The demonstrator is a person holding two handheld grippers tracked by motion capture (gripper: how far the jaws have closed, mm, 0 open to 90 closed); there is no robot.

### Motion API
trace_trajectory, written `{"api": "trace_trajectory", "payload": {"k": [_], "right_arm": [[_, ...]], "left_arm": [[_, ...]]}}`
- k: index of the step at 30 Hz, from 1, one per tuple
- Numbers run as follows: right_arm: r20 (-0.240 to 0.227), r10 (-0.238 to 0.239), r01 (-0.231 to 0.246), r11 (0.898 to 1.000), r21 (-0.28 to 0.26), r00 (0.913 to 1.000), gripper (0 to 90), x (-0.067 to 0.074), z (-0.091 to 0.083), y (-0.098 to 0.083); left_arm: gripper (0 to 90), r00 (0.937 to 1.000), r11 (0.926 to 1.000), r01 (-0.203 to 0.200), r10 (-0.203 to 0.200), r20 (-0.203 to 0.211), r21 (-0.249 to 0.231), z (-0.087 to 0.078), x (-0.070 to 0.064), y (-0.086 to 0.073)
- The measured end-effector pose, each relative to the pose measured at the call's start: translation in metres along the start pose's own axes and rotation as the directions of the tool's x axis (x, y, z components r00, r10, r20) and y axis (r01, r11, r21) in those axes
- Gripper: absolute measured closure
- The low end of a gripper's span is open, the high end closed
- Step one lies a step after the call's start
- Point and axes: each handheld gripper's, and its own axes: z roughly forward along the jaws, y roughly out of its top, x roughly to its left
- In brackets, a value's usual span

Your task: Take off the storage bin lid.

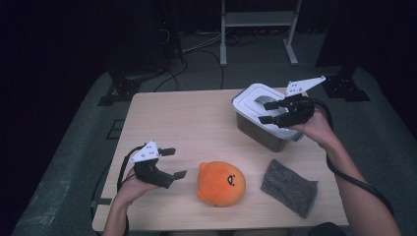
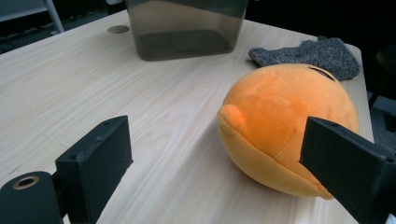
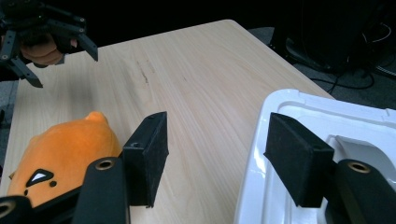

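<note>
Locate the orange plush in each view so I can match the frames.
High view: plush at bottom centre of the table, between the left claw and the grey cloth.
Left gripper view: plush at right, partly behind the right-hand jaw.
Right gripper view: plush at lower left, face showing.
Shared landmark: the white-lidded bin.
</note>
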Motion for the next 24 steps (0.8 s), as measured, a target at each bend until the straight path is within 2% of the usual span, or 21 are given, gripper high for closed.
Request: {"api": "trace_trajectory", "payload": {"k": [11,24], "right_arm": [[0.013,0.03,-0.03,1.0,-0.008,0.9995,36.9,-0.022,0.0,0.0],[0.036,0.053,-0.054,0.998,0.013,0.9979,36.7,-0.041,0.004,-0.004]], "left_arm": [[8.4,1.0,1.0,0.006,-0.006,0.0,-0.001,0.0,0.001,0.0],[8.4,1.0,1.0,0.006,-0.006,0.006,0.007,0.001,0.0,0.0]]}}
